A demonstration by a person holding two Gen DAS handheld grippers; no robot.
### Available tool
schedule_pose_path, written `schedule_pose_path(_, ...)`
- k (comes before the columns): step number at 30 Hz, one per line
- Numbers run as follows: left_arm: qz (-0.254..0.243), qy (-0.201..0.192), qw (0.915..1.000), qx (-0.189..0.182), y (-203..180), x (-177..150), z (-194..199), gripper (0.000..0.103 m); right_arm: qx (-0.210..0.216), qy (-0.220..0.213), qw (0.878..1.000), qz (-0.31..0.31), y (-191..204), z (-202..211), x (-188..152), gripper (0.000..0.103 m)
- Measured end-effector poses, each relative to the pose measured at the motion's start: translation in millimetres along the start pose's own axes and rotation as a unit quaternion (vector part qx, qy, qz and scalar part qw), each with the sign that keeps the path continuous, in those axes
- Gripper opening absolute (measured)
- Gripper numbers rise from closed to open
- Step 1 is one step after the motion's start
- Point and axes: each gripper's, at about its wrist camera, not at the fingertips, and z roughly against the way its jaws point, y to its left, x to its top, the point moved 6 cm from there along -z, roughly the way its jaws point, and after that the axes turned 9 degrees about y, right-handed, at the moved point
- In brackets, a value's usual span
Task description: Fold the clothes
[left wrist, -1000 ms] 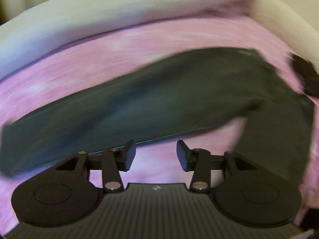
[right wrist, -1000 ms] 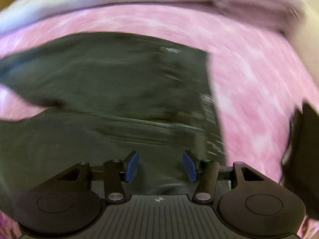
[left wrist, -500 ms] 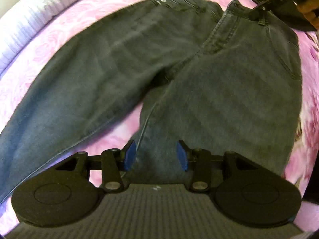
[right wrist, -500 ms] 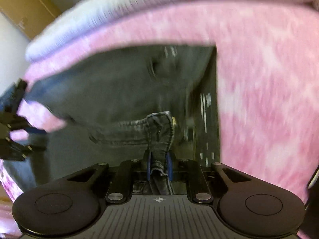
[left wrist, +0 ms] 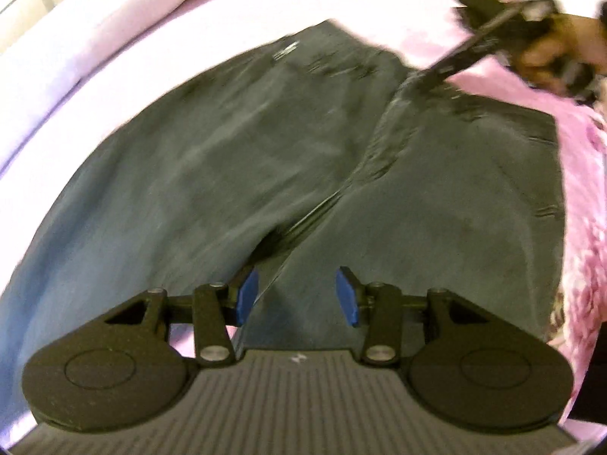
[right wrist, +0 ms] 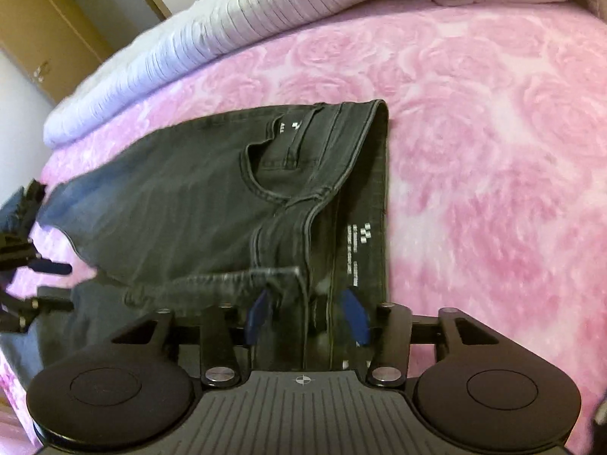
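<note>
Dark grey jeans (right wrist: 212, 197) are lying spread on a bed covered by a pink rose-patterned blanket (right wrist: 493, 151), waistband toward the right of the right wrist view, legs trailing off to the left. A white ribbed duvet (right wrist: 235, 34) is bunched along the far edge, with a wooden cupboard (right wrist: 45, 38) standing beyond it.

The right gripper (right wrist: 306, 313) is hovering over the near end of the waistband, and its jaws are opening. The denim of the fly seam and waistband is sitting between the blue pads (right wrist: 354, 316), but they are not pressing on it — the cloth looks let go, with a small ridge of raised fabric just beyond the fingertips. In the left wrist view the same tool is reaching in from the far right, carried by a person's hand (left wrist: 546, 49), its tip at the top of the fly.

The left gripper (left wrist: 297, 295) is hanging above the crotch, where the two legs are parting, and is tilted steeply down. Its fingers are standing partly open with nothing between them; the seam is lying below the gap, and whether the tips are touching the cloth I cannot tell.

This placement suits a lengthwise fold — one tool at the waistband centre and one at the crotch are marking the line along which one leg could be laid over the other. The fold itself is not yet started.
</note>
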Motion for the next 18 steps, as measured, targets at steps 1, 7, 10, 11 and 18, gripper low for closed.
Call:
schedule_pose_path(1,-0.014,-0.005,0.9999,-0.003,-6.1,5.0,-1.3,0.040,0.008,-0.001,1.000,0.012,-0.8,-7.1,2.5,0.050)
schedule_pose_path(7,-0.064,-0.021,0.9977,-0.014,-30.9,29.2,-19.0,0.040,0.054,-0.009,0.995,0.083,4.0,-23.8,9.1,0.047)
schedule_pose_path(10,-0.072,-0.021,0.9970,-0.020,-38.8,39.2,-31.9,0.040,0.069,0.014,0.995,0.065,2.4,-29.8,8.2,0.028)
schedule_pose_path(11,-0.076,-0.021,0.9967,-0.020,-41.8,42.6,-34.1,0.040,0.078,0.022,0.996,0.045,-1.1,-27.9,9.1,0.022)
schedule_pose_path(18,-0.091,-0.048,0.9938,-0.042,-71.4,70.1,-36.5,0.040,0.086,0.048,0.995,0.013,-9.8,24.2,22.4,0.005)
